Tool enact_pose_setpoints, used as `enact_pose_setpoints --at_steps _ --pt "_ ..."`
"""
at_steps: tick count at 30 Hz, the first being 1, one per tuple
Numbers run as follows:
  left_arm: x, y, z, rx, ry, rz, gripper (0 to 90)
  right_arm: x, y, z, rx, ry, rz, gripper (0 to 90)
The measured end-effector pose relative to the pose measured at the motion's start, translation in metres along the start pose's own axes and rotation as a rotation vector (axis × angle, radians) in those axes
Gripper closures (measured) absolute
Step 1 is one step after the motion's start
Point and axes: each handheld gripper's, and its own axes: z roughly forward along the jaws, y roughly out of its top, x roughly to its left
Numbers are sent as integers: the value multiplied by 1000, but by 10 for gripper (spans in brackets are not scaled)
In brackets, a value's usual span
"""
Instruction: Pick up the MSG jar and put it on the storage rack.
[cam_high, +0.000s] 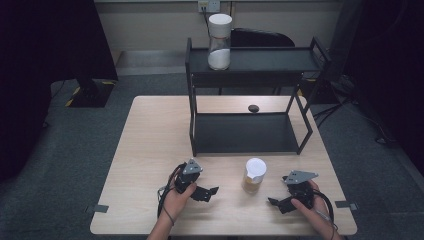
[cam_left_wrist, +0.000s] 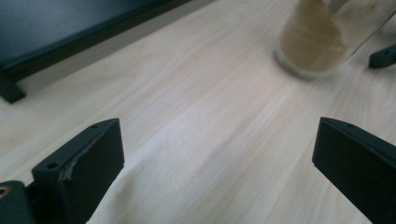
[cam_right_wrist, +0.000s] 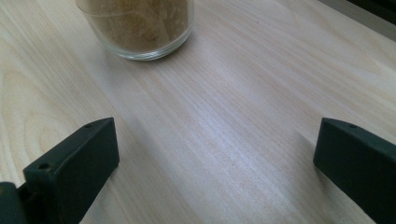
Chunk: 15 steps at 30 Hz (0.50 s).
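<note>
A glass jar of brown powder (cam_high: 253, 176) with a white lid stands upright on the wooden table (cam_high: 150, 150), near the front between my two grippers. My left gripper (cam_high: 209, 193) rests low to the jar's left, pointing toward it. In the left gripper view it (cam_left_wrist: 219, 154) is open over bare wood, with the jar (cam_left_wrist: 322, 42) ahead at upper right. My right gripper (cam_high: 278, 203) sits to the jar's right, also facing it. In the right gripper view it (cam_right_wrist: 217, 149) is open with nothing between the jaws, and the jar (cam_right_wrist: 140, 28) stands ahead at upper left.
A black two-tier shelf (cam_high: 250, 132) stands on the far half of the table. A tall jar of white powder (cam_high: 219, 42) sits on its top tier at the left. A small dark object (cam_high: 253, 107) lies on the table behind the lower tier.
</note>
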Motion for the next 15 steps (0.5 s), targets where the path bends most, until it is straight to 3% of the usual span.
enact_pose_setpoints --at_steps 6,11,15 --pt "-1 -12 -3 21 32 2 19 0 0 0 0 0 0 0" --pt "-4 -17 -9 41 90 5 18 0 0 0 0 0 0 0" --pt "-8 -18 -10 66 125 40 19 0 0 0 0 0 0 0"
